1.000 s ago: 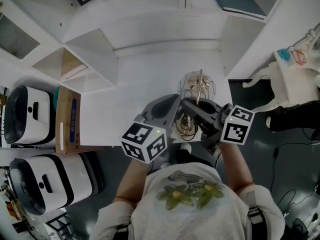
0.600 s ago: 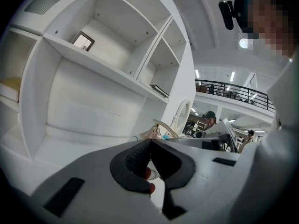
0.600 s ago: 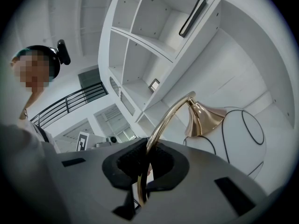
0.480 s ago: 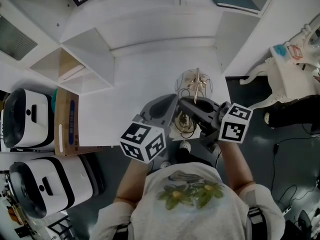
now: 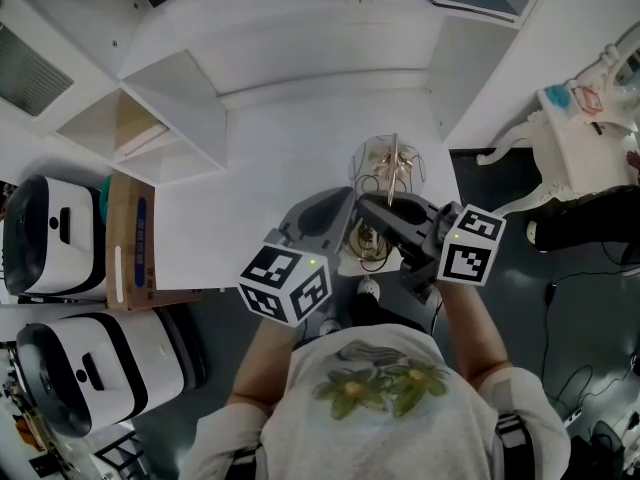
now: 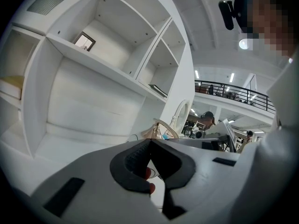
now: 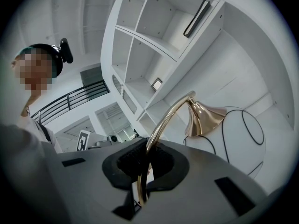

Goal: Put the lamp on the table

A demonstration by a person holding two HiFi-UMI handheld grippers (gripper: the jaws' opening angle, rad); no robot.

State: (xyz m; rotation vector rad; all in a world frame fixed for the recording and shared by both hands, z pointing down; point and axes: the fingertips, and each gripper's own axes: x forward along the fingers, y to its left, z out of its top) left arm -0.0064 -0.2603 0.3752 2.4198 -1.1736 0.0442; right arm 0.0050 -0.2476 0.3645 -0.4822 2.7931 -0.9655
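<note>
Left gripper (image 6: 149, 144): jaws together, with a red bit (image 6: 147, 174) behind them. Lamp (image 5: 392, 164): over the near right corner of the table (image 5: 260, 168), contact unclear. Right gripper (image 7: 144, 149): clamped on the lamp's gold arm. Probably outstanding: setting the lamp down and releasing it.

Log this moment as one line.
right gripper: shut on lamp stem | left gripper: shut, nothing seen between | lamp: over table near edge, contact unclear

I lose the lamp's (image 5: 392, 164) base under the right gripper (image 5: 366, 208) at 6 o'clock, red speck (image 6: 146, 173) inside left gripper (image 6: 149, 144) too small to name
</note>
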